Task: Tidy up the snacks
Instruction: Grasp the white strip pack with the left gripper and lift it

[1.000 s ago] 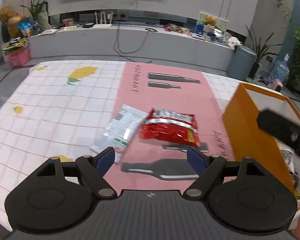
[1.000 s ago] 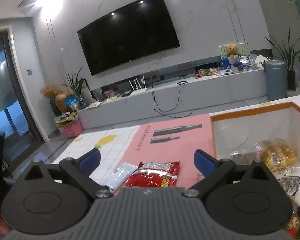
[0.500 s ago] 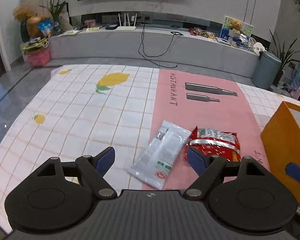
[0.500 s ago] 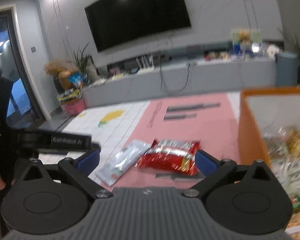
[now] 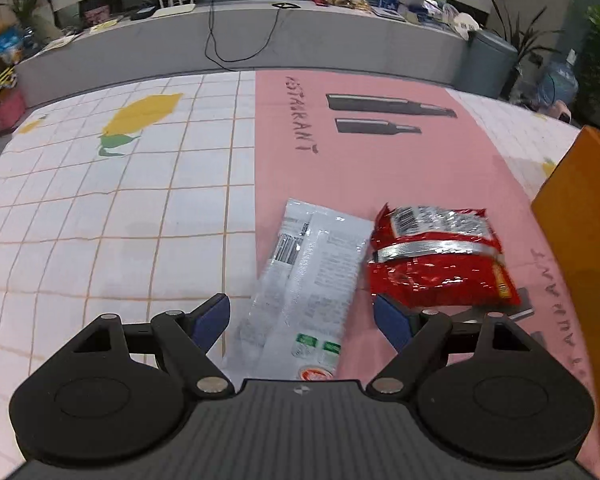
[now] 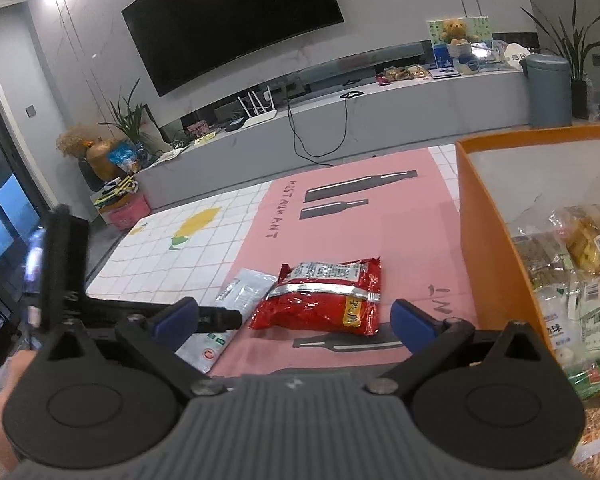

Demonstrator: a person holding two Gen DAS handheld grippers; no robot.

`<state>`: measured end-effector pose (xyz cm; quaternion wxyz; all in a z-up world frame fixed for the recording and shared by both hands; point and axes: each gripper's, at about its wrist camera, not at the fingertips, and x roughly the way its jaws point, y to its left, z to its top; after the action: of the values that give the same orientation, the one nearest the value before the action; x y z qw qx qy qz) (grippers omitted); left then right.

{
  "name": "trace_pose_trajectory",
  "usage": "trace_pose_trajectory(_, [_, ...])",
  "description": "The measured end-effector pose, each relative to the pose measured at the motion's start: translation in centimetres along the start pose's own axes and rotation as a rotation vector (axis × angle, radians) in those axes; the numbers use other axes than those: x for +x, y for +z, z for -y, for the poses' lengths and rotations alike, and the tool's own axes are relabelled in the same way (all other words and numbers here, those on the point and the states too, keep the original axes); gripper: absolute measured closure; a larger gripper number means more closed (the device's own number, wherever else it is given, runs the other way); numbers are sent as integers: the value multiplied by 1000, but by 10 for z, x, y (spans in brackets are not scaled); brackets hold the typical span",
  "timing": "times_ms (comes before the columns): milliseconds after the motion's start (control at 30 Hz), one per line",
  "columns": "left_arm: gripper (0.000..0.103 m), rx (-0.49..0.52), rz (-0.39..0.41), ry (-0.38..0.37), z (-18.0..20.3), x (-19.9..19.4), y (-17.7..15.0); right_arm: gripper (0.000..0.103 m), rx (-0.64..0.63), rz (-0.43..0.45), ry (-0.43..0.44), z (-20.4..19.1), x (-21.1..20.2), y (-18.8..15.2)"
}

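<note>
A white snack packet [image 5: 312, 276] lies flat on the tablecloth, with a red snack bag [image 5: 436, 256] touching its right side. My left gripper [image 5: 302, 318] hovers open over the near end of the white packet, blue pads on either side and apart from it. In the right wrist view the red bag [image 6: 324, 298] and the white packet [image 6: 236, 292] lie ahead. My right gripper [image 6: 294, 316] is open, nothing between its fingers. The orange box [image 6: 492, 240] at the right holds several snack packs.
The orange box wall [image 5: 580, 248] stands just right of the red bag. The left gripper body [image 6: 60, 264] and a hand [image 6: 0, 400] fill the left of the right wrist view. A grey TV bench [image 6: 380, 120] and a bin [image 6: 548, 88] stand beyond the table.
My left gripper has swung left and dropped toward the white packet, which now lies between its fingers. The right gripper view shifted a little lower and left, with both snacks ahead.
</note>
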<state>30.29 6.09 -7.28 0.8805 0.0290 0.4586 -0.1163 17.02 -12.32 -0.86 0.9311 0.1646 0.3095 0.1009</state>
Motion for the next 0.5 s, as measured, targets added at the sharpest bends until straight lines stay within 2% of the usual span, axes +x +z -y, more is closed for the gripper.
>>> trace_pose_trajectory(300, [7,-17,19,-2,-12,11,4,3,34,-25,-23,6,7,-3])
trace_pose_trajectory(367, [12,-12,26,14,-9,13,5,3,34,-26,-25,6,7,-3])
trace_pose_trajectory(400, [19,-5,27,17,-6,13,4,3,34,-27,-27,5,7,-2])
trace_pose_trajectory(433, [31,2,31,12,-4,12,4,3,34,-27,-30,5,7,-2])
trace_pose_trajectory(467, [40,15,36,3,-2,11,4,3,35,-26,-33,5,7,-2])
trace_pose_trajectory(500, [43,28,39,6,1,9,3,3,38,-26,-36,5,7,-1])
